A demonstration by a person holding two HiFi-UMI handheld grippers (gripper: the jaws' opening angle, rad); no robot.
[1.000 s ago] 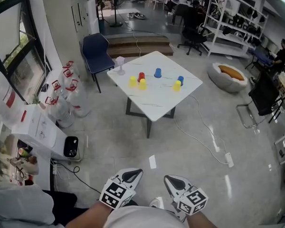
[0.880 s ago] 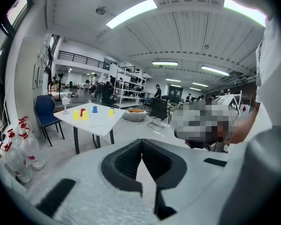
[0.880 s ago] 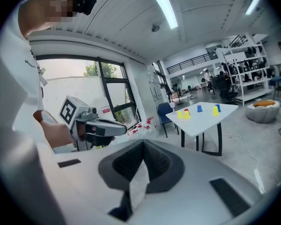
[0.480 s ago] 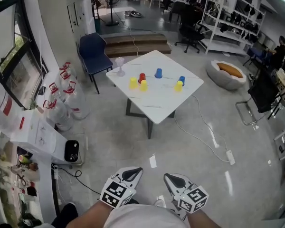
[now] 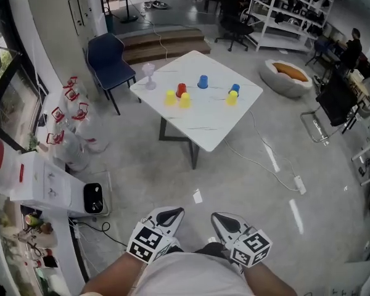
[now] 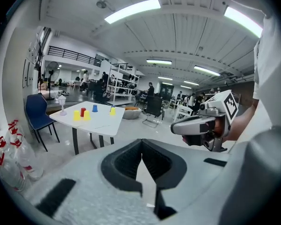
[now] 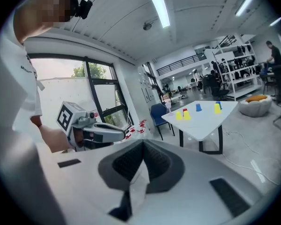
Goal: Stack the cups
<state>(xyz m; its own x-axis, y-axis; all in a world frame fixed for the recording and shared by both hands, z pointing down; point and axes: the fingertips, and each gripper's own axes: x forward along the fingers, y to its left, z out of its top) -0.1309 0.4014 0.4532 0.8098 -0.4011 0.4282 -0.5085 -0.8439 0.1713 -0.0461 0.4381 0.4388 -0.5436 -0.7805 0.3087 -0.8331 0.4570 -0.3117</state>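
Far ahead, a white table (image 5: 200, 125) carries several upside-down cups. Two yellow cups (image 5: 170, 97) stand beside a red cup (image 5: 181, 90). A blue cup (image 5: 203, 81) stands alone, and another blue cup (image 5: 235, 89) stands by a third yellow cup (image 5: 232, 97). My left gripper (image 5: 171, 214) and right gripper (image 5: 221, 218) are held close to the body, far from the table, both shut and empty. In the left gripper view the left gripper (image 6: 141, 145) points toward the table (image 6: 100, 122). In the right gripper view the right gripper (image 7: 143, 148) does the same toward the table (image 7: 203, 120).
A clear goblet (image 5: 149, 75) stands on the table's far left corner. A blue chair (image 5: 108, 57) is behind the table. Bottled water packs (image 5: 68, 134) and a white box (image 5: 43, 180) line the left. A white cable (image 5: 265, 162) with a power strip (image 5: 298, 185) crosses the floor on the right.
The head view has shifted forward and left, so the table sits a little higher in the view. Both grippers stay shut in front of the body.
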